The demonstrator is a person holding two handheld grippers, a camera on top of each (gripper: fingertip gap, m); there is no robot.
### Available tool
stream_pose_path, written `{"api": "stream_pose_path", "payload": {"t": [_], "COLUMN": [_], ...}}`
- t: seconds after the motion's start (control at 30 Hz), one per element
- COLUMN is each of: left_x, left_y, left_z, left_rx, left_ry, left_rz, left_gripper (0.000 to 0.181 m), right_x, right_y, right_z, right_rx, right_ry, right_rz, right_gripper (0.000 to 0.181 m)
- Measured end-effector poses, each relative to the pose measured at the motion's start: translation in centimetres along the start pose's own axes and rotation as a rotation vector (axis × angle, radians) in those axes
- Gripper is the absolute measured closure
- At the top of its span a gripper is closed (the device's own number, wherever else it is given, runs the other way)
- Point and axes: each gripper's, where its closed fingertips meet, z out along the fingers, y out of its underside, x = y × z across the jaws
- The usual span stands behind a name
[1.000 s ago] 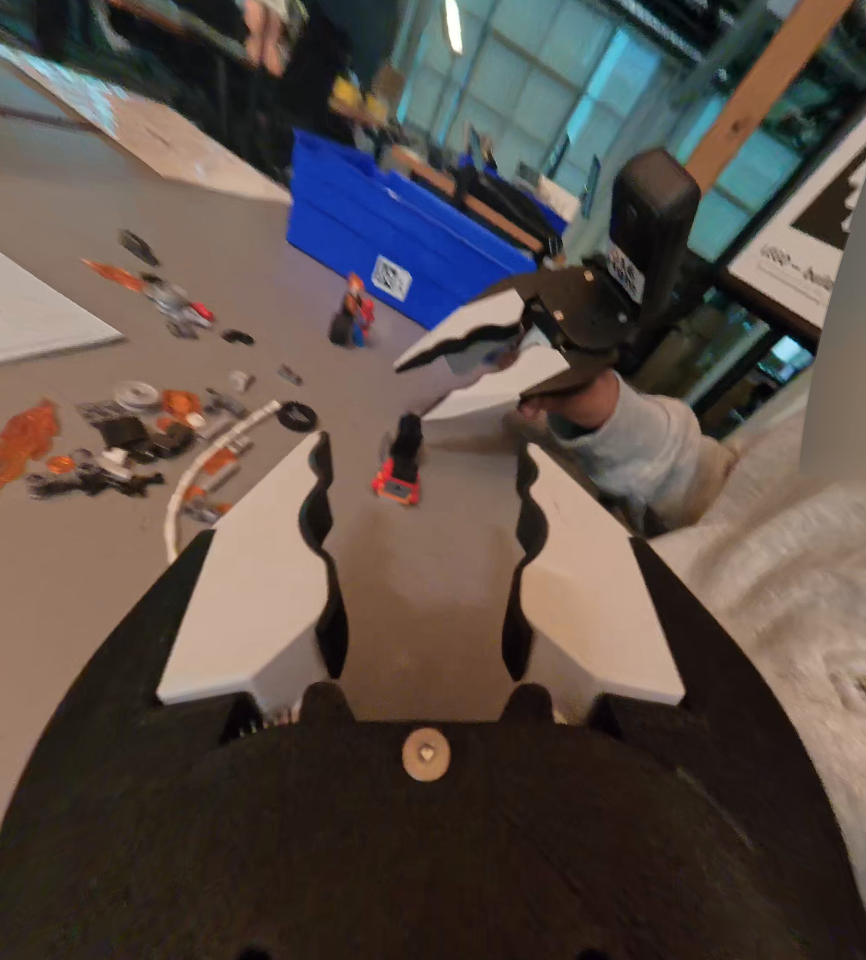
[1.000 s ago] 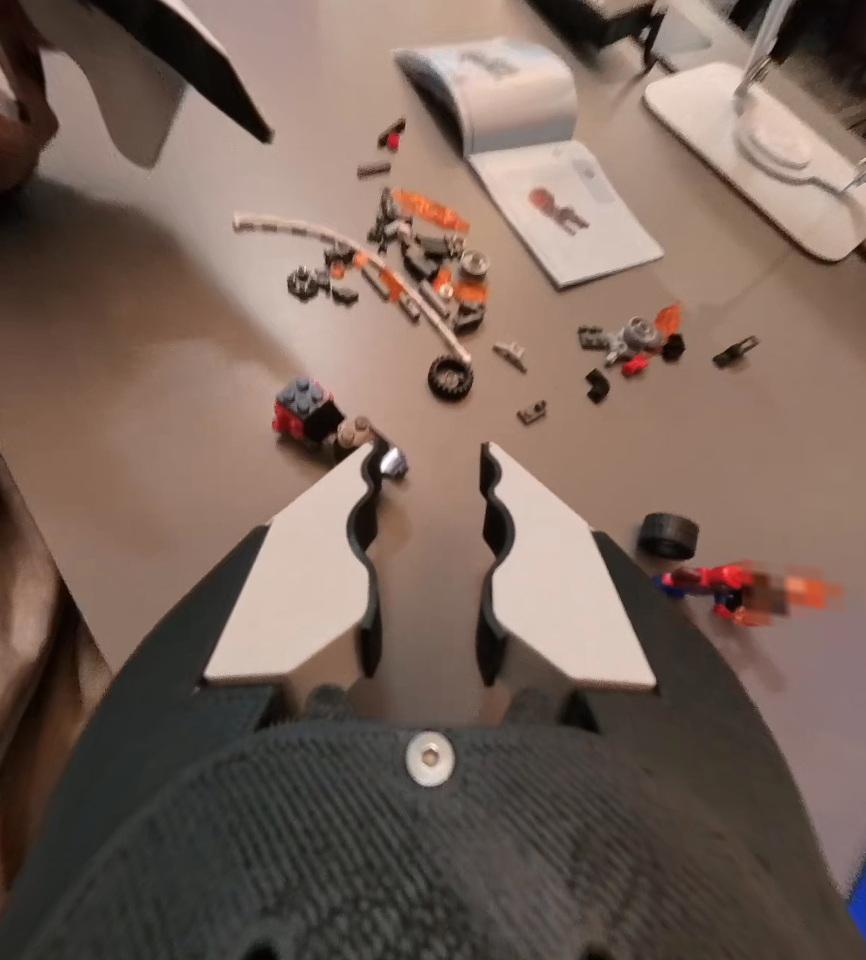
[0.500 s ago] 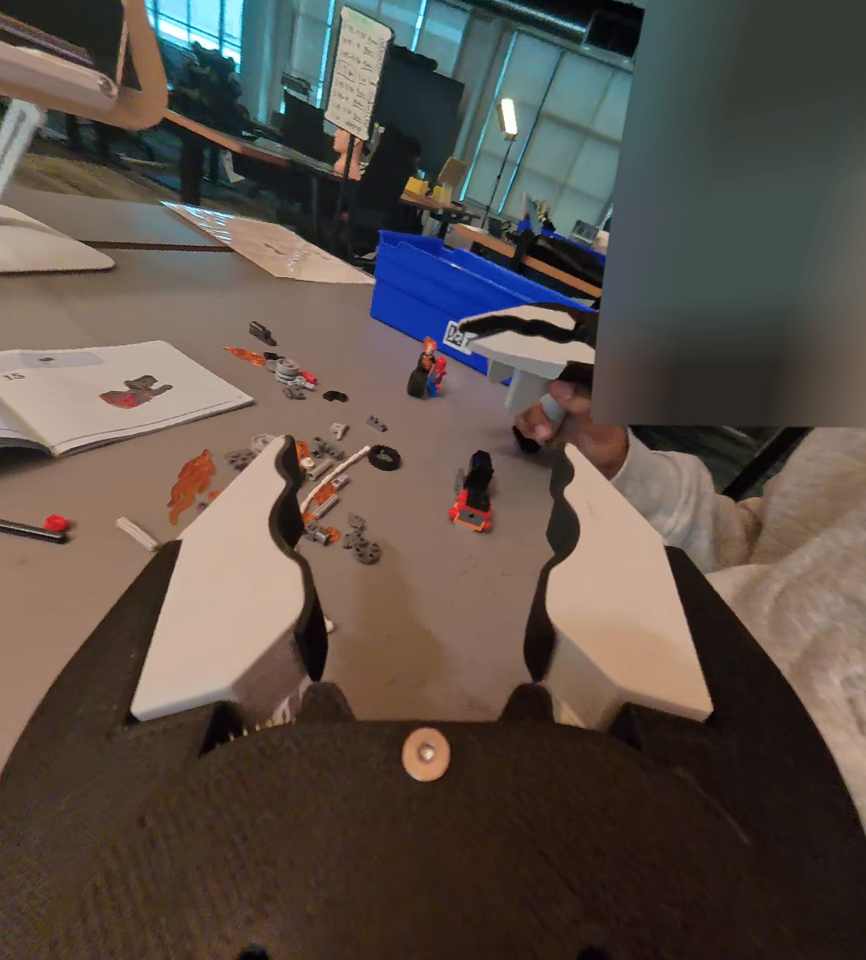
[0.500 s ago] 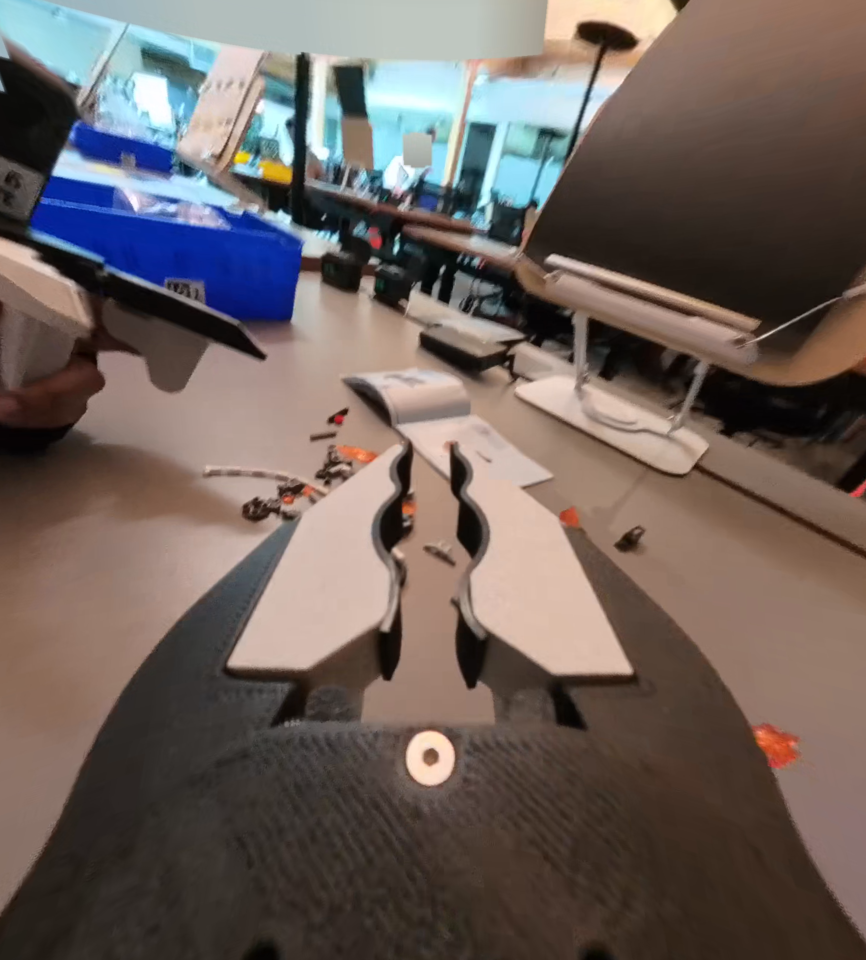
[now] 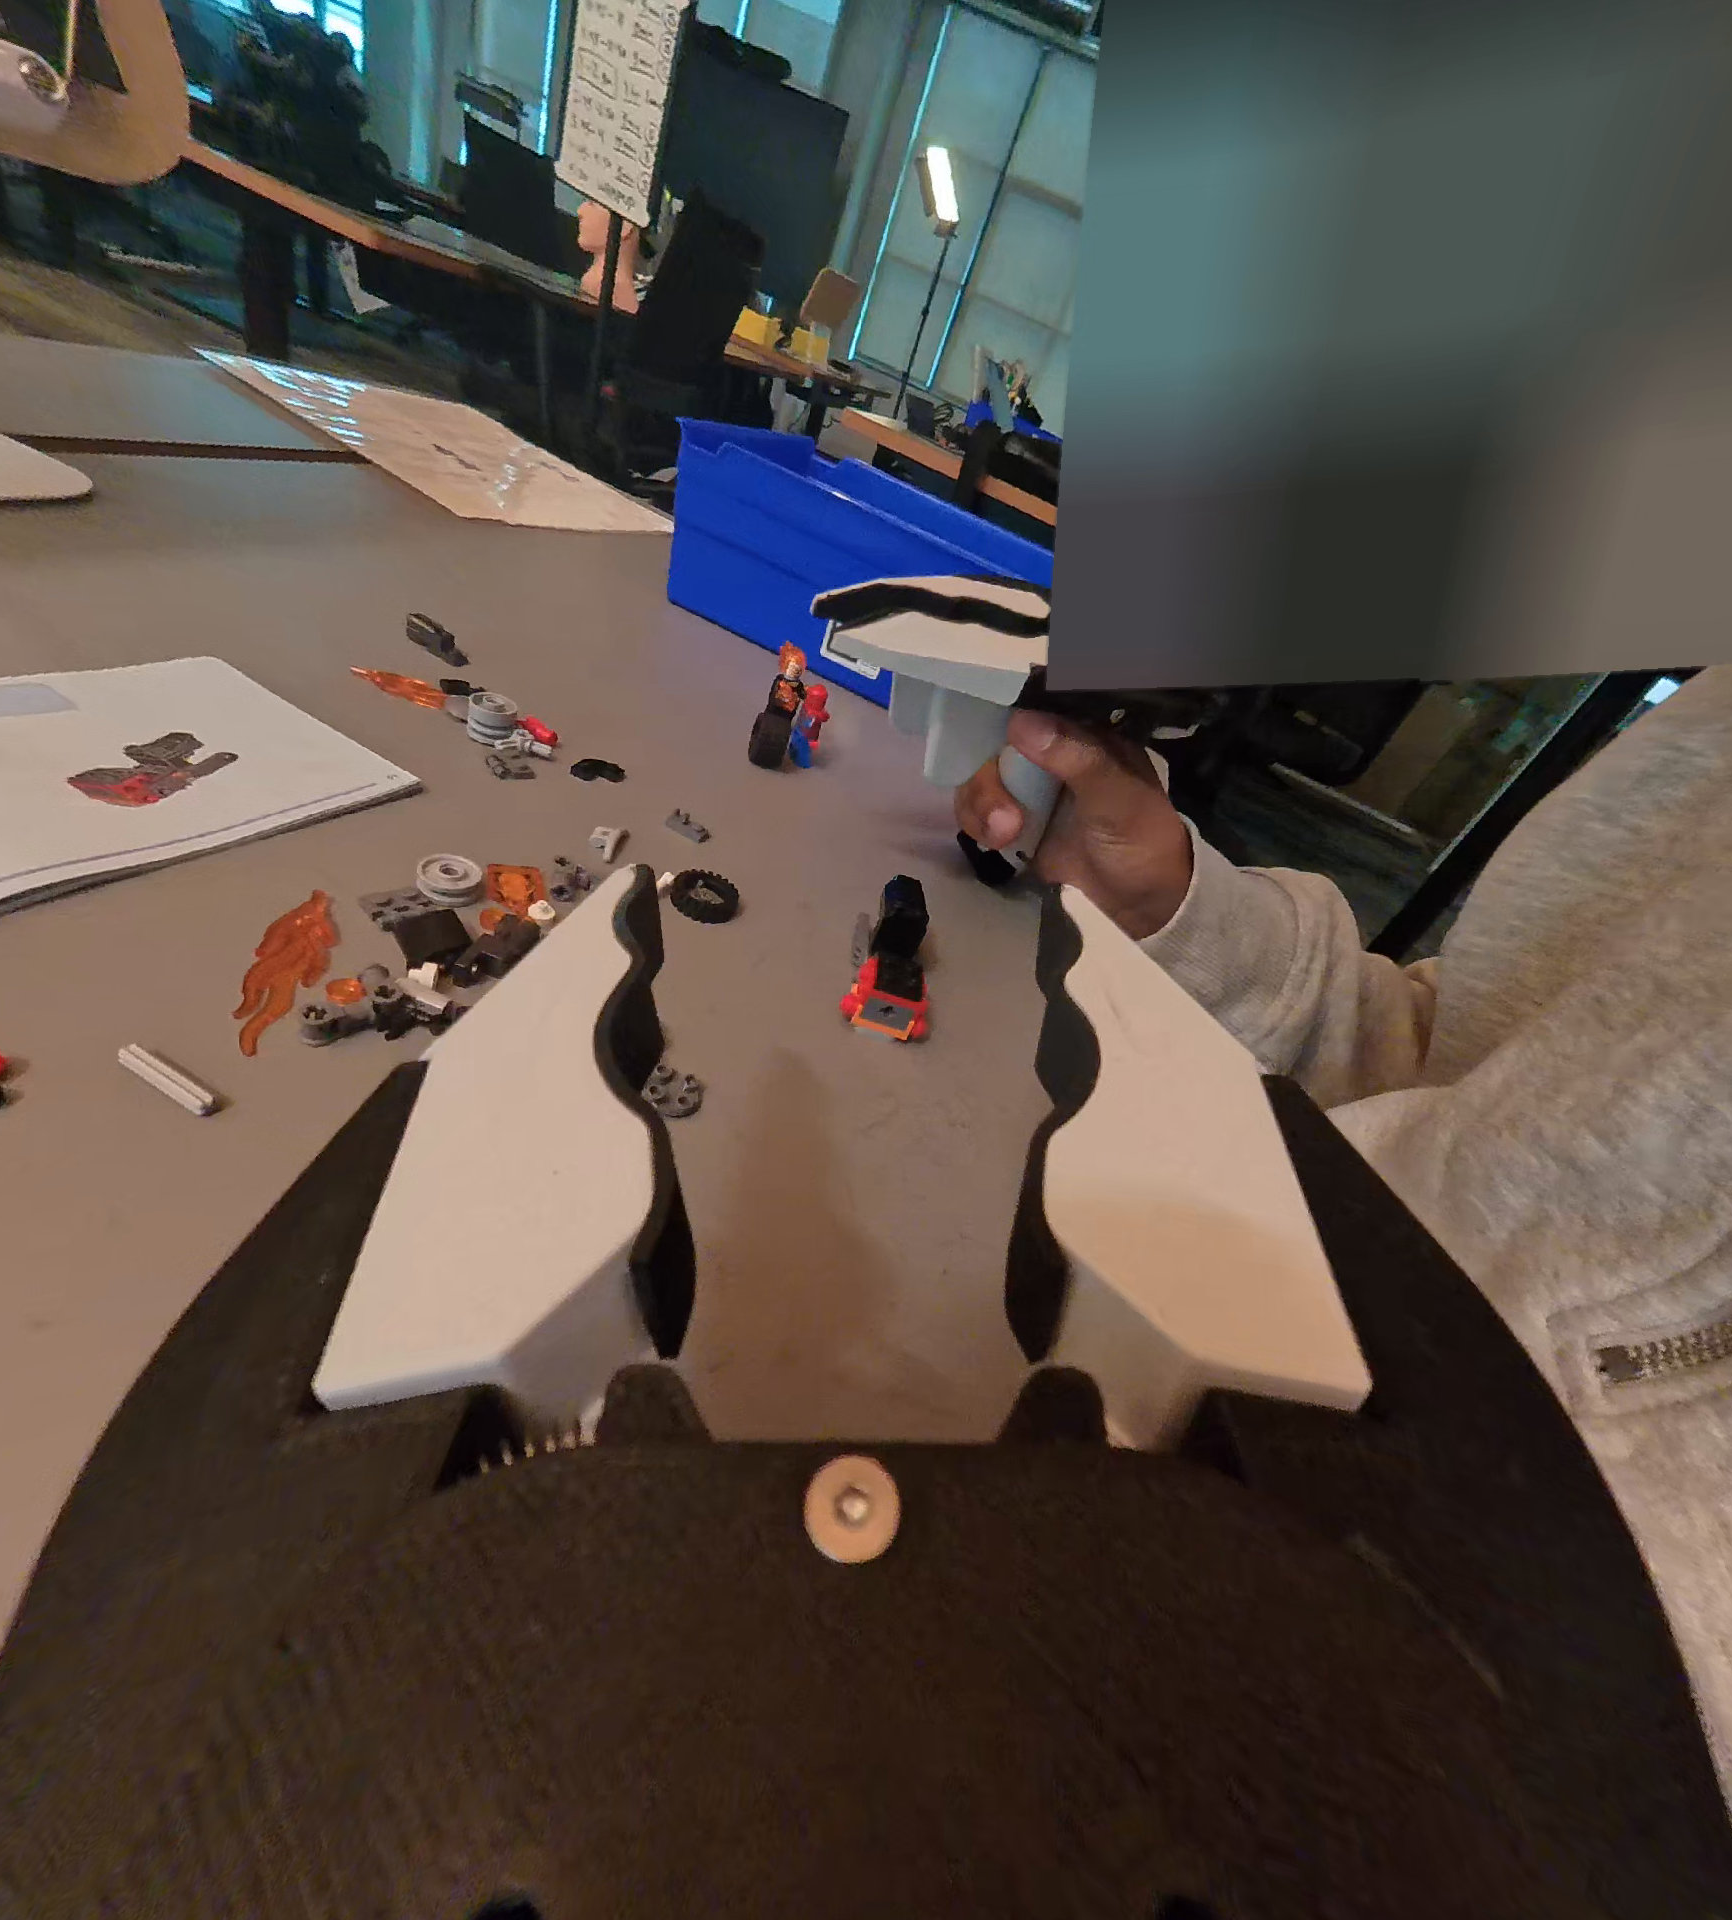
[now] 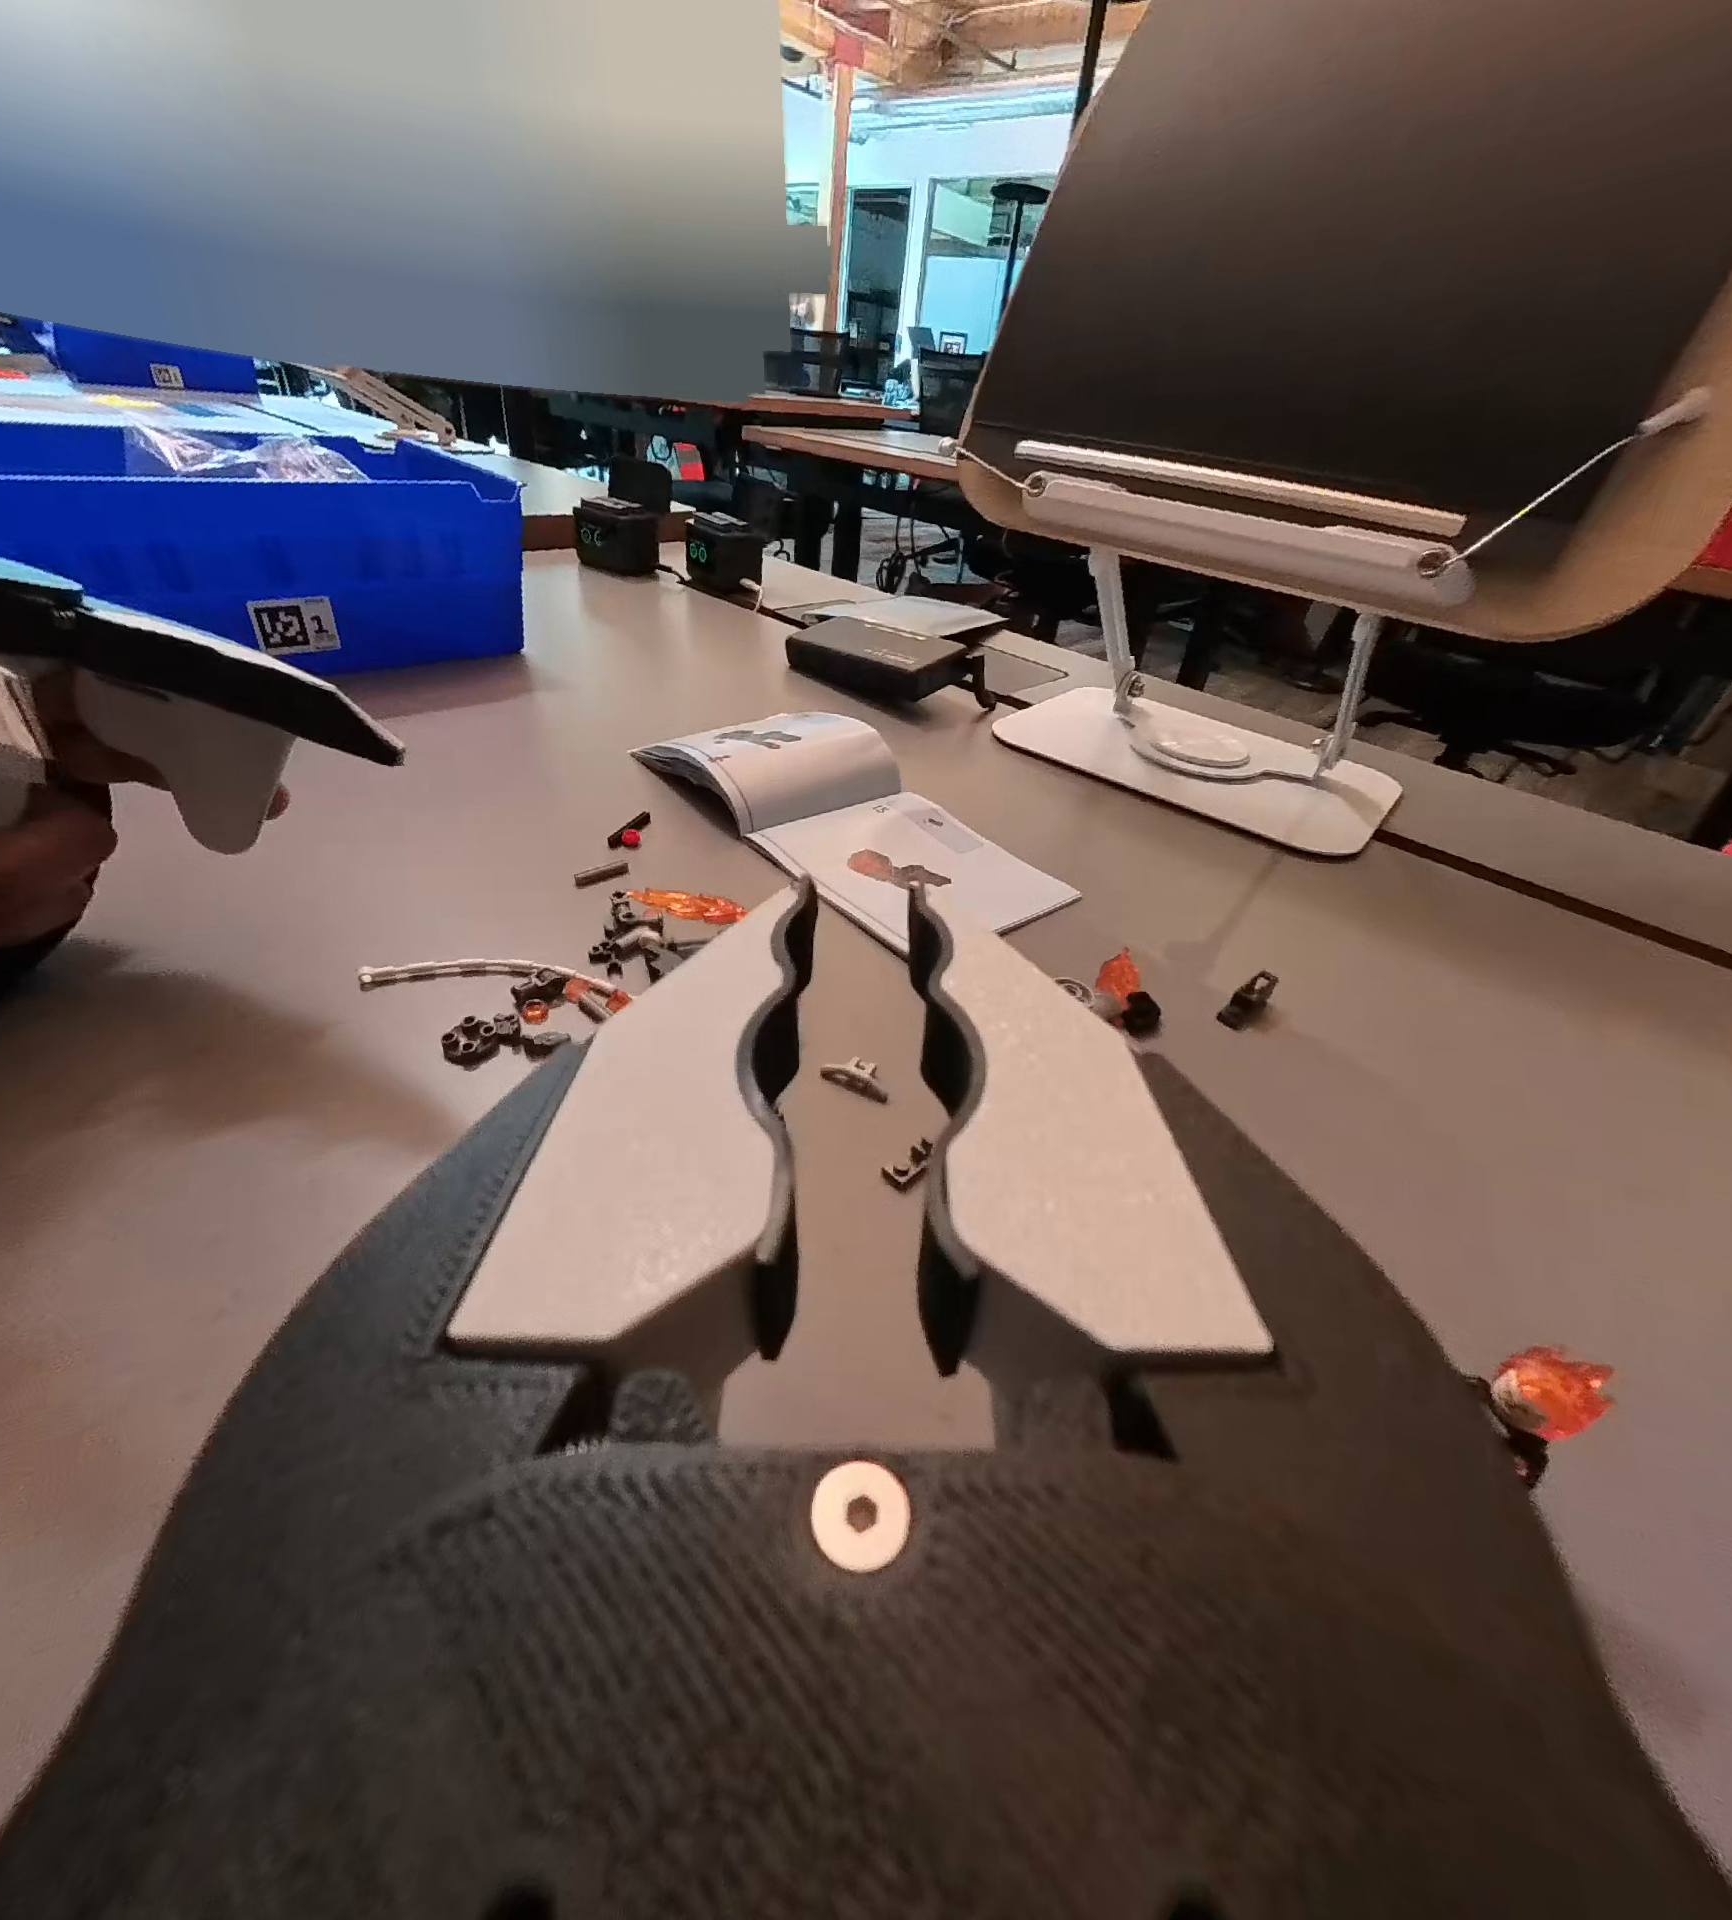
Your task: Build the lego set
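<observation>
A small red and black lego build (image 5: 888, 971) stands on the grey table (image 5: 166, 561), just ahead of my left gripper (image 5: 846, 899), which is open wide and empty above the table. Loose pieces (image 5: 446, 935) lie to its left: an orange flame (image 5: 285, 961), a black tyre (image 5: 704, 894), and two minifigures (image 5: 789, 717) farther off. My right gripper (image 6: 862, 899) is empty, its jaws a narrow gap apart, low over a small grey piece (image 6: 854, 1075) and a dark piece (image 6: 909, 1153). A white curved hose (image 6: 457, 971) lies left of it.
An open instruction booklet (image 5: 135, 769) lies at the left, also in the right wrist view (image 6: 841, 810). A blue bin (image 5: 820, 540) stands at the back. A monitor on a white stand (image 6: 1194, 769) and a black box (image 6: 877, 649) stand beyond. A flame-headed minifigure (image 6: 1548, 1392) stands right. My right fingertips sit around 15 cm from my left ones. The small grey piece (image 6: 854, 1075) is about 11 cm from my right fingertips. My left wrist view (image 5: 611, 840) looks at it from another angle. The orange flame (image 5: 285, 961) is closer to my left gripper, around 12 cm from its tips; the right tips are 20 cm off. The right camera catches it too, in the right wrist view (image 6: 691, 907).
Both grippers have tilted up from looking down on the table to a flatter view along it. The right gripper's jaws have narrowed. The left gripper has drawn back a little from the build.
</observation>
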Motion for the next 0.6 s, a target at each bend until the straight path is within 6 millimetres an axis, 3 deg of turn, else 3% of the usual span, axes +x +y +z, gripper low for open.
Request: {"api": "stream_pose_path", "payload": {"t": [0.6], "left_x": [0.08], "left_y": [-0.38], "left_z": [-0.56], "left_rx": [0.046], "left_ry": [0.038], "left_rz": [-0.085], "left_gripper": [0.108], "right_x": [-0.27], "right_y": [-0.02], "right_z": [-0.04], "right_rx": [0.002], "right_ry": [-0.012], "right_rz": [-0.009], "right_gripper": [0.169]}}
